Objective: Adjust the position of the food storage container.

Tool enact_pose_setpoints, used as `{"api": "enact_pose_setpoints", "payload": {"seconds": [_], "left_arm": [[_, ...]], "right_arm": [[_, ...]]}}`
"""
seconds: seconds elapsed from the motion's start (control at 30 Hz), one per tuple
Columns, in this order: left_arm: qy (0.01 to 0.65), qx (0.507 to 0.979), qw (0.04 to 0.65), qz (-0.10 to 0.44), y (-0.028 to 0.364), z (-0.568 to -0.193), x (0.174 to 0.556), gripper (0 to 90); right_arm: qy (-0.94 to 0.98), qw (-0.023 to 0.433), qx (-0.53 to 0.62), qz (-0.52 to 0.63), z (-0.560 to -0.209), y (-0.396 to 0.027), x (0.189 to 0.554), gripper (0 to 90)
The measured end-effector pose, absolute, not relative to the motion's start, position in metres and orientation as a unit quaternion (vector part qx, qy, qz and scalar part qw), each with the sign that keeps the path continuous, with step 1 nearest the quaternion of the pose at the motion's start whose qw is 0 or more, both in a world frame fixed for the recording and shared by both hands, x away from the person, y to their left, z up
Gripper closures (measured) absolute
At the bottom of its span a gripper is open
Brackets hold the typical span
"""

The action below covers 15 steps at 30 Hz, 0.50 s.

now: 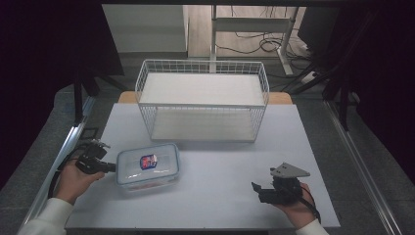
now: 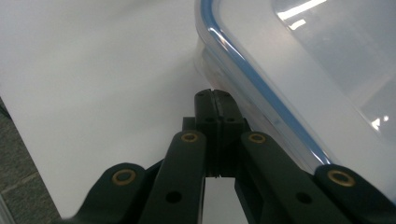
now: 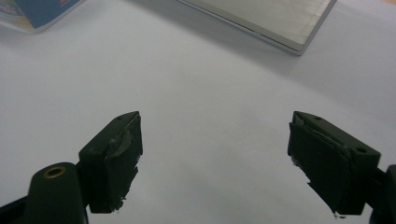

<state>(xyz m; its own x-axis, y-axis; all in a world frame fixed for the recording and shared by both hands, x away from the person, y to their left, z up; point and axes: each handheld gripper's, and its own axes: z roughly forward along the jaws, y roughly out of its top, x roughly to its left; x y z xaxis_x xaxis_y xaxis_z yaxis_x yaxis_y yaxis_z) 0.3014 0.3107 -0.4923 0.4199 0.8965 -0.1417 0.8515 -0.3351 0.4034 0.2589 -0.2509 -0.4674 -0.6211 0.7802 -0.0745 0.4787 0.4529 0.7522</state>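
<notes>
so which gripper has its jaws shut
The left gripper: its jaws meet with nothing between, tips beside the box. The right gripper stands wide open over bare table.

Bare tabletop (image 1: 220, 166) btwn lidded box (image 1: 148, 167) & right claw (image 1: 258, 188); wire rack (image 1: 203, 100) blocking far side.

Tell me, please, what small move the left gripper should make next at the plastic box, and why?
Probably push the box gently toward the wire shelf. The left gripper is shut, with its tips at the left side of the lidded plastic box, so it can nudge but not grasp. The right gripper is open and apart from the box, over bare table.
</notes>
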Motion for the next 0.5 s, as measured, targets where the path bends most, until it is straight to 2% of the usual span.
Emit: {"api": "enact_pose_setpoints", "payload": {"seconds": [0.3, 0.5], "left_arm": [[0.525, 0.822, 0.218, 0.043, 0.292, -0.495, 0.316, 90.0], [0.502, 0.835, 0.219, 0.046, 0.262, -0.494, 0.33, 90.0]], "right_arm": [[0.826, 0.211, 0.381, 0.358, -0.467, -0.251, 0.259, 18.1], [0.829, 0.216, 0.377, 0.353, -0.468, -0.25, 0.259, 18.1]]}}
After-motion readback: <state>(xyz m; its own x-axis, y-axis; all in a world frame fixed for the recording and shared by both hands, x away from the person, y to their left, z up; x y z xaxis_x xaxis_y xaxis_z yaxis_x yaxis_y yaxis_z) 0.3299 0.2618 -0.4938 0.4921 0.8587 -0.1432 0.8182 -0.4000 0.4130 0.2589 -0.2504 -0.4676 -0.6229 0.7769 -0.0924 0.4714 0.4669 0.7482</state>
